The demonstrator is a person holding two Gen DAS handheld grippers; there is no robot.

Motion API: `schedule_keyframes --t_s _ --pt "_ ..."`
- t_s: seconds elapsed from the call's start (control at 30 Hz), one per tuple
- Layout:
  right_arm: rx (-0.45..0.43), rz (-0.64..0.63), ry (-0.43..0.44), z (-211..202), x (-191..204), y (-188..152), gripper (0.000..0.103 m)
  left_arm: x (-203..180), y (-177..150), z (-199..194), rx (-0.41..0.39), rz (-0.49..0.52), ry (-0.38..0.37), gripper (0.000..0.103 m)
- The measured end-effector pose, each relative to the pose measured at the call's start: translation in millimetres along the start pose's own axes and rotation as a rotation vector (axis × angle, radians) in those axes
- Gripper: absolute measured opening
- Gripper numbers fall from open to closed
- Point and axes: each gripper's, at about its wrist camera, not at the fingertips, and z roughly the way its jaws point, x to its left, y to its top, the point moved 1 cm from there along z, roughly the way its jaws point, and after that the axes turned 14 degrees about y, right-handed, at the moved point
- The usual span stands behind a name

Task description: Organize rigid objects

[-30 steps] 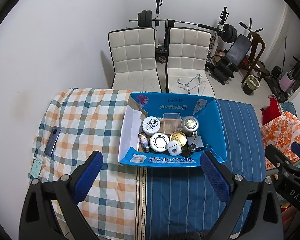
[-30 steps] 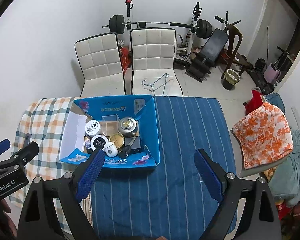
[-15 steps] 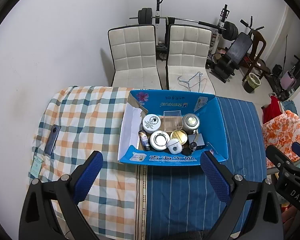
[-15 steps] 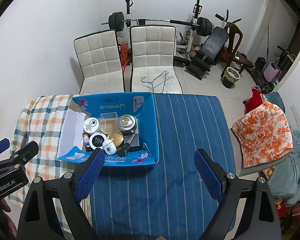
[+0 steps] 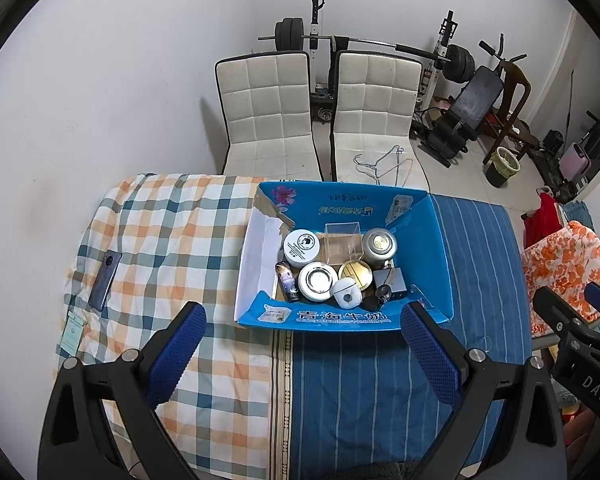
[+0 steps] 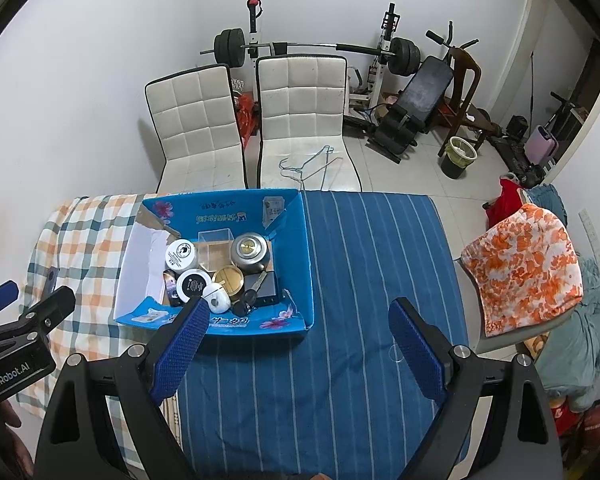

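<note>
1. Claws: left claw (image 5: 302, 350) and right claw (image 6: 298, 344) both gape empty, above the bench's near edge.
2. Jars, tins and keys crowd the blue box (image 5: 440, 264) at bench centre.
3. Risk: wide fingers may nudge neighbours or snag the box's wall.

The table (image 5: 228, 420) in front of me fills the lower half of both views and is covered by two cloths: an orange, teal and white checked cloth (image 5: 168, 248) on its left part and a blue cloth with thin pale stripes (image 6: 364, 264) on its right. An open blue cardboard box (image 5: 436, 256) printed with white characters sits across the seam between them, near the middle of my left view. At the left edge of that view a dark blue-grey phone (image 5: 106, 280) lies flat on the checked cloth, with a small pale green card (image 5: 71, 334) just below it.
</note>
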Motion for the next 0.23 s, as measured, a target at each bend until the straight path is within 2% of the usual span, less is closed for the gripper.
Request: schedule_keyframes --t_s 0.23 --pt "0.0 0.002 0.001 0.2 0.4 0.4 0.093 0.4 -0.5 -3.2 -0.005 -0.004 0.0 0.1"
